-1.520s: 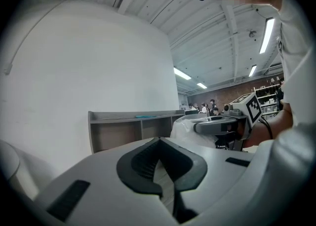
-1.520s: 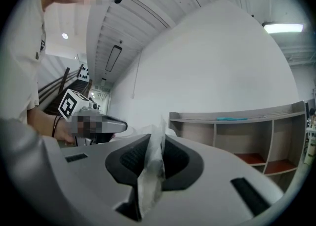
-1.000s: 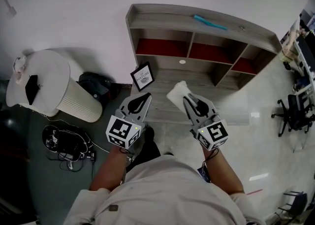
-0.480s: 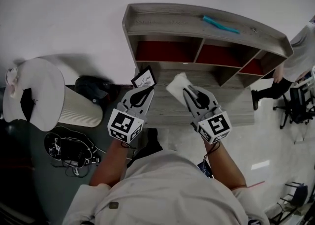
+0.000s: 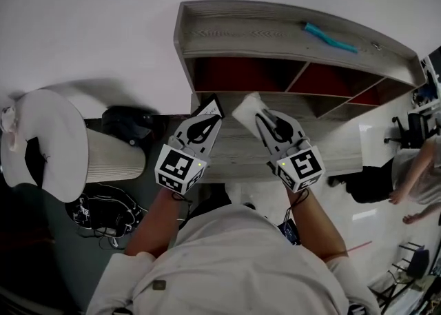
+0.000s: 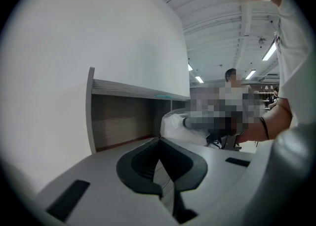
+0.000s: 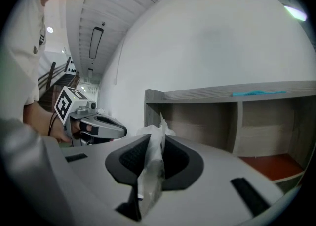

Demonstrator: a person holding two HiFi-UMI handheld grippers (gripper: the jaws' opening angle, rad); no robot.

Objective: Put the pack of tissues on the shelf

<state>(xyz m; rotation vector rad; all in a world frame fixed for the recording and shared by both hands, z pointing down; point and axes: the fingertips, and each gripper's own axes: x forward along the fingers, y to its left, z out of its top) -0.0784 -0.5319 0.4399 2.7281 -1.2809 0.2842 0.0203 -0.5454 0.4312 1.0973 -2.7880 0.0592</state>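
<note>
The white pack of tissues (image 5: 247, 108) is pinched at its plastic edge between the jaws of my right gripper (image 5: 265, 120), which is shut on it. In the right gripper view the crinkled wrapper (image 7: 152, 163) stands between the pads. The pack hangs just in front of the grey wooden shelf (image 5: 275, 27), over its lower board, below the red-backed compartments. My left gripper (image 5: 207, 122) is beside it on the left, jaws closed together with nothing between them. The left gripper view shows the pack (image 6: 175, 125) to the right and the shelf (image 6: 128, 91) ahead.
A small framed picture (image 5: 212, 106) stands on the lower board, partly hidden by the left gripper. A teal object (image 5: 331, 36) lies on the shelf top. A white ribbed bin (image 5: 52, 145), a dark bag (image 5: 127, 122) and cables (image 5: 96, 210) are at the left. A person (image 5: 413, 176) is at the right.
Both grippers have come slightly closer to the shelf, the pack still held in the right one. The left gripper now covers part of the framed picture. A person has moved across the right side.
</note>
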